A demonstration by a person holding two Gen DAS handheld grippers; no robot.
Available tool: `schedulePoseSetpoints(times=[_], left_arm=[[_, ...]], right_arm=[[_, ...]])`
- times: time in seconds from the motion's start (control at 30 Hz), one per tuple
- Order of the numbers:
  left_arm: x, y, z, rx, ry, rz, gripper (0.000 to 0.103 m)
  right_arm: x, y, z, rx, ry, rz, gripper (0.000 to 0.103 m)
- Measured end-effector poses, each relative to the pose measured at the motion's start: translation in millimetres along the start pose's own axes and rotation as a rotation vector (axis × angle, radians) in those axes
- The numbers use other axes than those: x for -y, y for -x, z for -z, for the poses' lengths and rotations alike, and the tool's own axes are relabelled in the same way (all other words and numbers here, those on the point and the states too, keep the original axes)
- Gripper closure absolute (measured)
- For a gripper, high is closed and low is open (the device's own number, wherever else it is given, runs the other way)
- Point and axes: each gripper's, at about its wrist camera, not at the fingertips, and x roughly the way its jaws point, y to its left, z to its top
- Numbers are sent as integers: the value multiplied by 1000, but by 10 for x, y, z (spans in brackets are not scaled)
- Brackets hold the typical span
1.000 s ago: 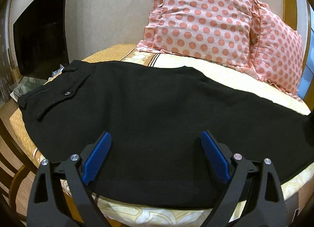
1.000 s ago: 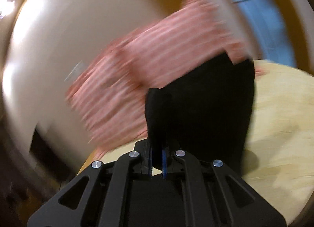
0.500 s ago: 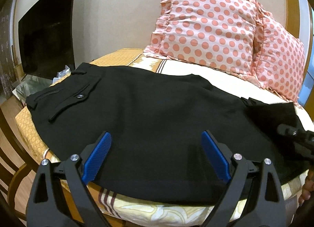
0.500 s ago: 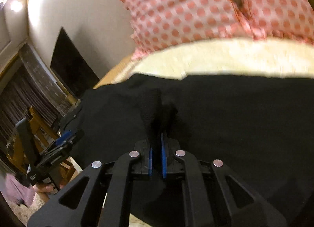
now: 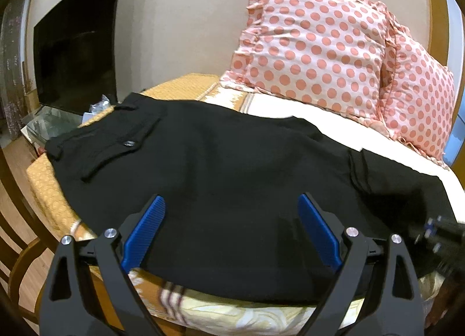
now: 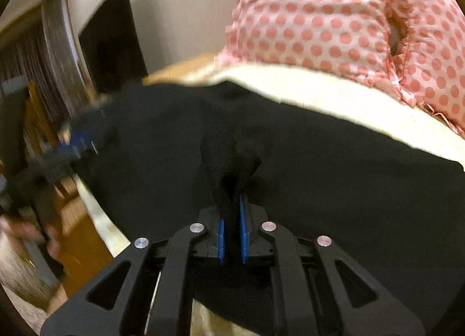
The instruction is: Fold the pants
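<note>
Black pants (image 5: 226,161) lie spread across the bed, waistband and back pocket at the left, legs to the right. My left gripper (image 5: 231,219) is open and empty, hovering over the near edge of the pants. My right gripper (image 6: 231,214) is shut on a pinched fold of the black pants (image 6: 319,176), with the leg end laid over the rest of the cloth. The right gripper also shows blurred in the left wrist view (image 5: 433,230). The left gripper shows blurred in the right wrist view (image 6: 78,138).
Two pink polka-dot pillows (image 5: 314,51) lean against the wall at the head of the bed (image 5: 290,106). A dark TV screen (image 5: 78,57) stands at the left above a glass stand. A wooden chair (image 5: 17,249) is by the bed's near left.
My right gripper has carried the pants leg end leftward over the rest of the pants and lower onto them. The left gripper has drifted slightly and stayed open.
</note>
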Motion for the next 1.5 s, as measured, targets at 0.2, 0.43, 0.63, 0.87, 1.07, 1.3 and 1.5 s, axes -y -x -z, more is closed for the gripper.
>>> schedulePoseSetpoints(times=[0.2, 0.43, 0.63, 0.87, 1.07, 1.3, 1.5], left_arm=[[-368, 96, -104, 43, 62, -96, 10], [-891, 180, -184, 37, 177, -189, 10], [-1229, 255, -201, 39, 255, -235, 10], [-1531, 298, -176, 17, 326, -279, 10], [-1842, 161, -210, -38, 429, -232, 10], [-2073, -116, -307, -125, 540, -144, 12], [-2048, -208, -379, -161, 574, -76, 12]], right_arm=[[-210, 288, 60, 66, 100, -187, 39], [176, 156, -145, 91, -19, 101, 44], [-137, 6, 63, 31, 168, 129, 49], [-56, -28, -10, 9, 115, 83, 49], [-176, 157, 82, 55, 204, 26, 44], [119, 340, 5, 139, 29, -31, 25], [170, 300, 21, 129, 10, -18, 25]])
